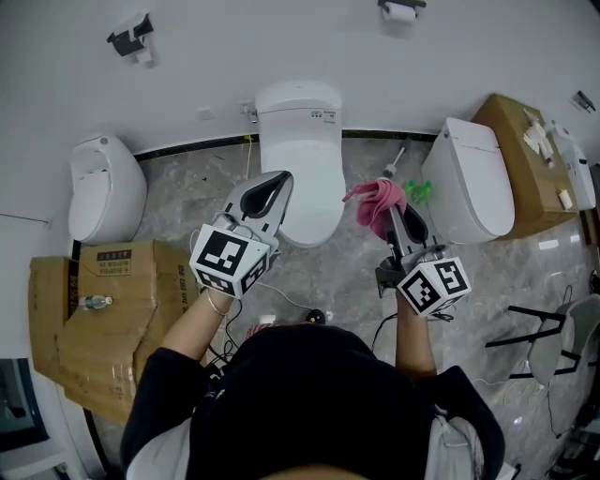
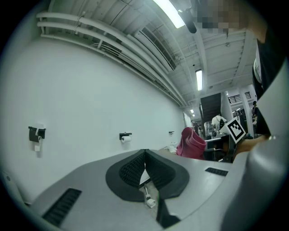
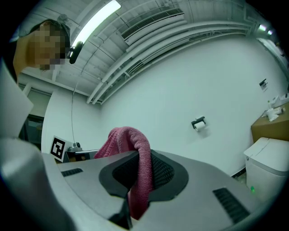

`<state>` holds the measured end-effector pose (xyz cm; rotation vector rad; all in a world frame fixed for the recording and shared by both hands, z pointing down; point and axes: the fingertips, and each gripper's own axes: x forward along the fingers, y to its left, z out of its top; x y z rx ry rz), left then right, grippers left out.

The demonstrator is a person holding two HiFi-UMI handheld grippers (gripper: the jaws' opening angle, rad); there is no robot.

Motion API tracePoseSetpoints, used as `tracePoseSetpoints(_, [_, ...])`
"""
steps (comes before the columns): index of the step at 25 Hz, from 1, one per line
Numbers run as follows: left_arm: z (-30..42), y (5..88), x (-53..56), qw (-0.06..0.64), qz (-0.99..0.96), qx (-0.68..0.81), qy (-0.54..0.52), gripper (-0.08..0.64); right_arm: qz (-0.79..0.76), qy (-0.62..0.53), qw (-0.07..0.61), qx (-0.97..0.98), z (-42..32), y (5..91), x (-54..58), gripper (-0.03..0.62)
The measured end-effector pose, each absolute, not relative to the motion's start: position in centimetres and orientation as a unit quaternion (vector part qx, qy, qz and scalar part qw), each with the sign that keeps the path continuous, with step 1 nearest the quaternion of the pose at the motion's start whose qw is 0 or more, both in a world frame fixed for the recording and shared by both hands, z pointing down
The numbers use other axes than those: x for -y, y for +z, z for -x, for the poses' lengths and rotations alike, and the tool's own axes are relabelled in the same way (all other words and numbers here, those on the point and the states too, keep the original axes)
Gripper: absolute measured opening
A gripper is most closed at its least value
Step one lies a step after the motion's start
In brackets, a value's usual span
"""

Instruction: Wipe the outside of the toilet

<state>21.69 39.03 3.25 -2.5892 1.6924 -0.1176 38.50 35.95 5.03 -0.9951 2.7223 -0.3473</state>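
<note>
Room: big, with a white wall (image 1: 206, 56) and a grey stone floor (image 1: 187, 197) that shines in spots
Toilets: three, all white, in a row along the wall: left toilet (image 1: 105, 187), middle toilet (image 1: 300, 159), right toilet (image 1: 469, 178)
Cardboard: two lots; flat brown boxes (image 1: 112, 328) lie on the floor at the left, and one brown box (image 1: 516, 159) stands just beside the right toilet
Paper roll holders: two in the head view, one holder (image 1: 129, 37) high on the wall at the left, another holder (image 1: 401, 9) high at the right
Bottle: one small bottle (image 1: 94, 302) lies on the flat brown boxes
Middle toilet, looks: smooth and white, lid down, tank against the wall with a small label on top
Middle toilet, place: right in front of the person, between the other two toilets
Left gripper (image 1: 279, 180): jaws closed together with nothing in them; in the head view its tip lies over the left edge of the middle toilet
Right gripper (image 1: 394, 214): jaws closed tight on a pink cloth (image 1: 377, 202)
Pink cloth, looks: fuzzy and bunched up, it flops over the jaw tips; in the head view it sits to the right of the middle toilet's bowl
</note>
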Motion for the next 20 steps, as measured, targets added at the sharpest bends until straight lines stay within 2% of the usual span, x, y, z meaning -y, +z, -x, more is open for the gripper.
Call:
tracePoseSetpoints(8, [-22.3, 3.3, -37.5, 0.021, 0.83, -0.556, -0.045, 0.009, 0.328, -0.129, 0.109, -0.929, -39.0, 5.9, -33.4, 0.055])
tracePoseSetpoints(20, [-17.7, 4.4, -31.5, 0.021, 0.834, -0.55, -0.043, 0.009, 0.352, -0.128, 0.098, -0.922, -35.5, 6.4, -28.2, 0.055])
